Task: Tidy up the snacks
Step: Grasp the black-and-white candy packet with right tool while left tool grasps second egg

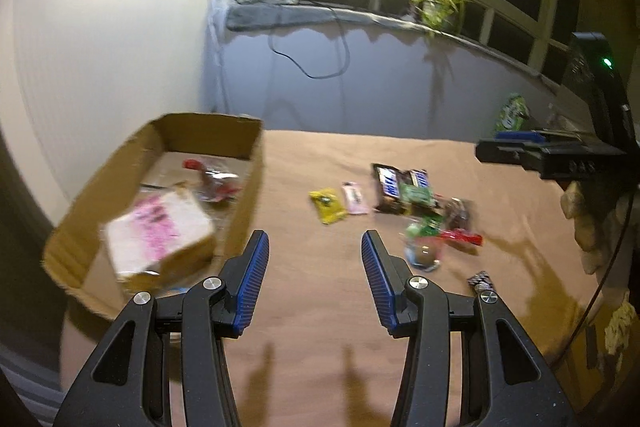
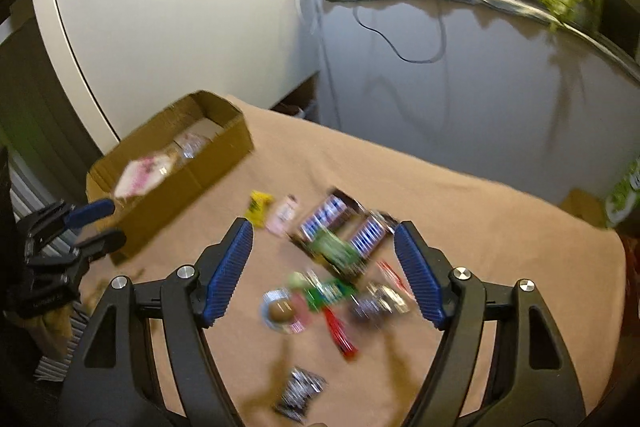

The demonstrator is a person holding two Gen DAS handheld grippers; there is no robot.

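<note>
While most snacks (image 2: 336, 267) still lie loose on the table (image 1: 320, 347), we judge the job barely begun: the box (image 1: 248, 155) at the table's left end holds only a pink-and-white packet (image 1: 160, 231) and a red-wrapped piece (image 1: 212, 179). Left out are a yellow sachet (image 1: 327, 205), a pink bar (image 1: 354, 198), dark blue-labelled bars (image 1: 390, 189), green wrappers and a small dark packet (image 2: 298, 397). Our left gripper (image 1: 315, 259) is spread and empty near the box; our right gripper (image 2: 324, 267) is spread and empty above the pile.
</note>
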